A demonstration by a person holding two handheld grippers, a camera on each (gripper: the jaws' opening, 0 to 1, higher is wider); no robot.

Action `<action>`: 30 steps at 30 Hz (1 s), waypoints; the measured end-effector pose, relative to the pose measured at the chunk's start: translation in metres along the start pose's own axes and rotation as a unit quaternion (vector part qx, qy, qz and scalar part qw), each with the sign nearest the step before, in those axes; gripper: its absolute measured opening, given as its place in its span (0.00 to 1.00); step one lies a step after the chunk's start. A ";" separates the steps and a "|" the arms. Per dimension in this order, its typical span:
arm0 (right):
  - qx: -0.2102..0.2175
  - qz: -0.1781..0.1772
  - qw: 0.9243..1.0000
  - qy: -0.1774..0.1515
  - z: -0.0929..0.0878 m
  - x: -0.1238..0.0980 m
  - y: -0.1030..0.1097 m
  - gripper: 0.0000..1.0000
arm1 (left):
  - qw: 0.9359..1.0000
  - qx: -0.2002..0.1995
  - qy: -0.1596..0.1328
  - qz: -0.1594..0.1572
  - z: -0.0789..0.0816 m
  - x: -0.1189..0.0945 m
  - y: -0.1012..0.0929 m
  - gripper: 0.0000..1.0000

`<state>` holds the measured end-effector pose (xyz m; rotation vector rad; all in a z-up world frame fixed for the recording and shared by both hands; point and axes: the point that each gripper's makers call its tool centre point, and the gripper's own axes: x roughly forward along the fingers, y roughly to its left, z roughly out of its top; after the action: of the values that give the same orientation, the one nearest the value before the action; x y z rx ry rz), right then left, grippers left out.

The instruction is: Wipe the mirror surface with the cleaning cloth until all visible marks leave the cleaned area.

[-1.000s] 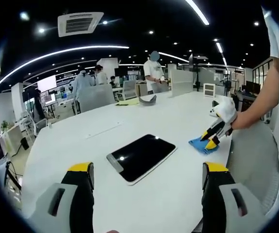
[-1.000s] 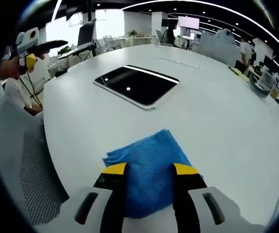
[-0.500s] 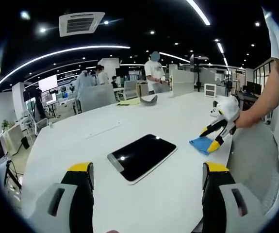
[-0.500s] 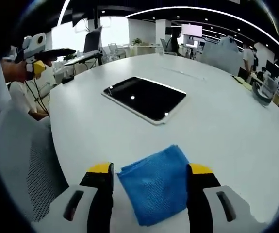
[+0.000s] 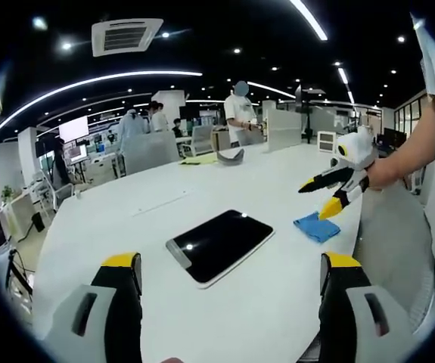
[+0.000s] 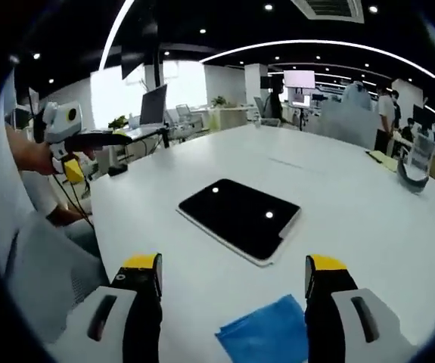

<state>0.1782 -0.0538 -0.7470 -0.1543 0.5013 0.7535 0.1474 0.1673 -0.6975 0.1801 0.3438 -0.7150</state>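
Between mirror (image 6: 240,218) and table edge (image 6: 119,227), bare room.

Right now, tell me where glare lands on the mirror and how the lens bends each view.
Left gripper view: one bright ceiling-light spot sits near the close end of the dark mirror; fisheye curves the white table edge and ceiling strips. Right gripper view: two small light spots on the mirror; the blue cloth stays sharp between the open jaws, and the far office bows.

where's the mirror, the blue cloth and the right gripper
mirror (image 6: 240,217), right gripper view, middle of its dark face
blue cloth (image 5: 316,227), left gripper view, its centre
right gripper (image 5: 319,200), left gripper view, midway between its fingertips
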 end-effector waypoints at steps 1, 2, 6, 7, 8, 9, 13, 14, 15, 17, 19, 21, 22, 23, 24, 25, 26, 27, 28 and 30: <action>-0.001 0.001 1.000 -0.002 0.003 0.000 0.001 0.80 | 1.000 0.001 -0.001 0.001 0.000 0.000 0.000 0.99; -0.001 0.004 1.000 -0.006 0.006 -0.001 0.003 0.82 | 1.000 0.001 -0.001 0.002 0.000 -0.001 0.001 0.99; 0.012 -0.006 1.000 -0.005 0.012 -0.003 0.001 0.94 | 1.000 0.001 -0.002 0.003 0.001 -0.001 0.001 0.99; 0.015 -0.009 1.000 -0.005 0.013 -0.004 0.000 0.95 | 1.000 0.001 -0.001 0.004 0.001 -0.002 0.001 0.99; 0.019 -0.013 1.000 -0.004 0.015 -0.005 -0.001 0.96 | 1.000 0.000 -0.002 0.004 0.002 -0.002 0.001 0.99; 0.020 -0.014 1.000 -0.003 0.015 -0.006 -0.001 0.97 | 1.000 0.000 -0.002 0.004 0.002 -0.002 0.001 0.99; 0.026 -0.013 1.000 0.005 0.020 -0.009 0.001 1.00 | 1.000 0.000 -0.002 0.003 0.002 -0.003 0.001 0.99; 0.027 -0.011 1.000 0.004 0.022 -0.010 0.002 1.00 | 1.000 -0.001 -0.001 0.004 0.002 -0.003 0.002 0.99; 0.029 -0.008 1.000 -0.001 0.028 -0.012 0.005 1.00 | 1.000 -0.002 -0.001 0.005 0.003 -0.003 0.003 0.99; 0.029 -0.004 1.000 -0.008 0.034 -0.013 0.008 1.00 | 1.000 -0.001 -0.002 0.006 0.004 -0.004 0.004 0.99; 0.029 0.005 1.000 -0.011 0.037 -0.012 0.012 1.00 | 1.000 -0.003 -0.003 0.008 0.005 -0.004 0.005 0.99; 0.027 0.006 1.000 -0.008 0.036 -0.011 0.013 1.00 | 1.000 -0.003 -0.003 0.009 0.005 -0.004 0.005 0.99; 0.023 0.007 1.000 -0.007 0.036 -0.010 0.013 1.00 | 1.000 -0.004 -0.003 0.010 0.005 -0.004 0.006 0.99; 0.022 0.007 1.000 -0.006 0.036 -0.010 0.013 1.00 | 1.000 -0.005 -0.004 0.010 0.006 -0.004 0.007 0.99; 0.023 0.008 1.000 -0.006 0.036 -0.010 0.014 1.00 | 1.000 -0.005 -0.003 0.011 0.006 -0.004 0.007 0.99; 0.026 0.009 1.000 -0.007 0.036 -0.010 0.014 1.00 | 1.000 -0.004 -0.002 0.011 0.007 -0.004 0.008 0.99; 0.031 0.014 0.999 -0.004 0.034 -0.009 0.015 1.00 | 1.000 -0.003 -0.003 0.012 0.007 -0.004 0.008 0.99; 0.035 0.017 0.999 0.000 0.033 -0.009 0.015 1.00 | 1.000 -0.003 -0.003 0.012 0.008 -0.004 0.008 0.99; 0.031 0.015 0.999 0.003 0.031 -0.009 0.014 1.00 | 1.000 -0.002 -0.002 0.013 0.008 -0.004 0.009 0.99; 0.033 0.012 0.999 0.004 0.030 -0.009 0.013 1.00 | 1.000 0.001 -0.002 0.014 0.009 -0.004 0.009 0.99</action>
<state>0.1751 -0.0404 -0.7156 -0.0895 0.5354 0.7589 0.1526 0.1746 -0.6875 0.1845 0.3359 -0.6874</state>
